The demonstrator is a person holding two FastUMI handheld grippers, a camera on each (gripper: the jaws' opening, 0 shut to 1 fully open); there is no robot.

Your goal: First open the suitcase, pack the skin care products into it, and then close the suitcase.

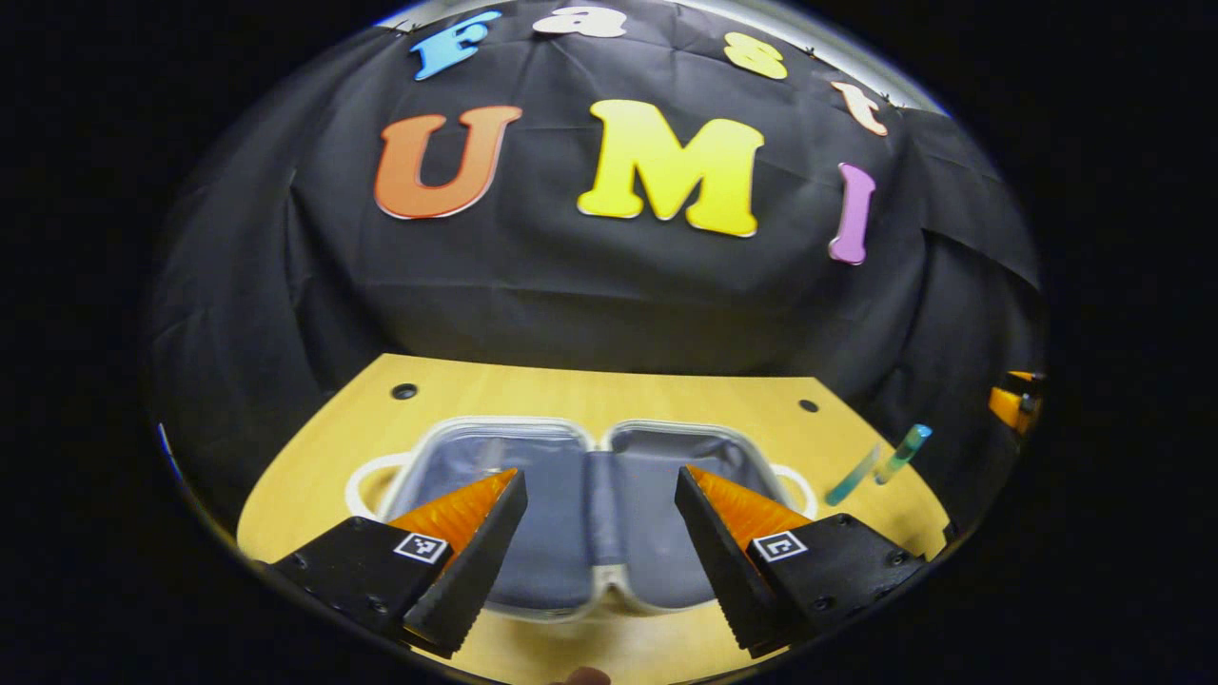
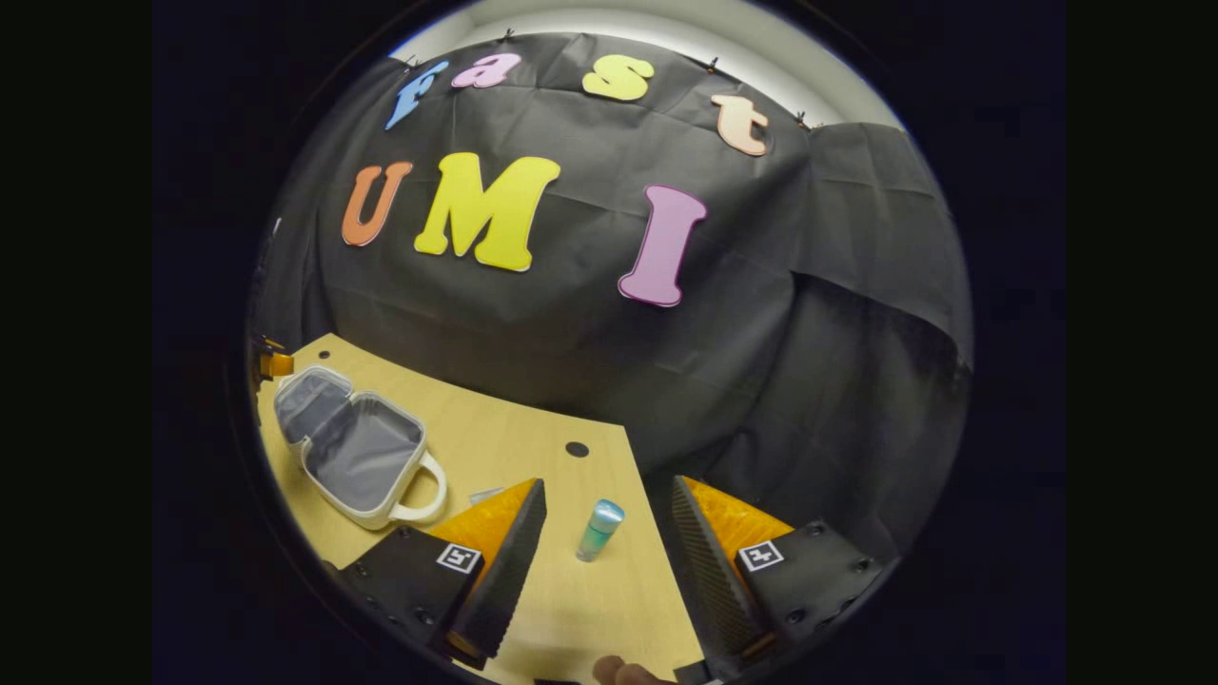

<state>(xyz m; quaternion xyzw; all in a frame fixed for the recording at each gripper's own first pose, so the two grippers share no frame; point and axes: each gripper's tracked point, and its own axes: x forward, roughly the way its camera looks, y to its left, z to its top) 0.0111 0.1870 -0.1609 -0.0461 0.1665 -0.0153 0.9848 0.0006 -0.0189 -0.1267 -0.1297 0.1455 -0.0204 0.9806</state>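
- Plainly, the left gripper (image 1: pixel 601 533) is held with its two fingers spread wide apart, nothing caught between them, above the near edge of the wooden table (image 1: pixel 666 385).
- Between and beyond those fingers, the suitcase (image 1: pixel 595 509) is seen lying open and flat on the table, both halves facing up, joined by a soft hinge strip down the middle.
- A grey lining is seen in each half, and a pale handle loop is carried on the outer side of each half.
- Whether anything lies inside the left half cannot be told; a faint pale streak is seen there.
- To the right of the suitcase, toward the table's right edge, two slim teal skin care tubes (image 1: pixel 880 463) are seen lying close together.
- The right gripper (image 2: pixel 609 561) is likewise held wide open and empty, low over the table near its right edge.
- A teal skin care bottle (image 2: pixel 599 530) with a paler cap is framed between its fingers without being touched by either.
- A second pale item is partly hidden behind the left finger; its kind cannot be told.
- Farther off, toward the table's left side, the open suitcase (image 2: pixel 354 445) is seen again, one handle pointing toward the camera.
- A small dark hole (image 2: pixel 577 449) is seen in the tabletop near the far edge.
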